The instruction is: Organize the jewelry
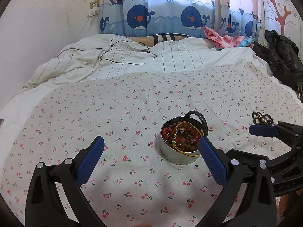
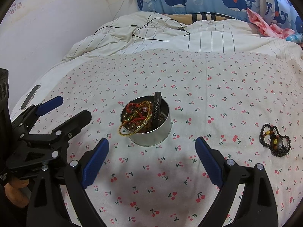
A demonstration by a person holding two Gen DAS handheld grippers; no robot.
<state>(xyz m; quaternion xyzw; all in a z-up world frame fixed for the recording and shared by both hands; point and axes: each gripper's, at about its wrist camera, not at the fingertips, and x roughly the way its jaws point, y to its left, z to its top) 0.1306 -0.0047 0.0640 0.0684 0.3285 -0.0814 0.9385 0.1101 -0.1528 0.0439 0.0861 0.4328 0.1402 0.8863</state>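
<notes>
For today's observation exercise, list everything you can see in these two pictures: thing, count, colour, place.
Round tin: one, silver, mid-cloth, full of jewelry.
Black braided bracelet: one, standing in the tin.
Yellow cord bracelet: one, hanging over the tin's rim.
Dark bead bracelet: one, on the cloth, right of the tin.
Cherry-print cloth: one, white and red, covering the bed.
Striped quilt: one, white, behind.
Whale curtain: blue, at the back.
Left gripper: open.
Right gripper: open.

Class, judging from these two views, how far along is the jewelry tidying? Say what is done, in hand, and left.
Done: the round metal tin already holds several bracelets, with a yellow cord bangle draped over its rim. In hand: nothing; the left claw and right claw are both open and empty. Left: the dark beaded bracelet lies on the cherry-print sheet, outside the tin.
</notes>
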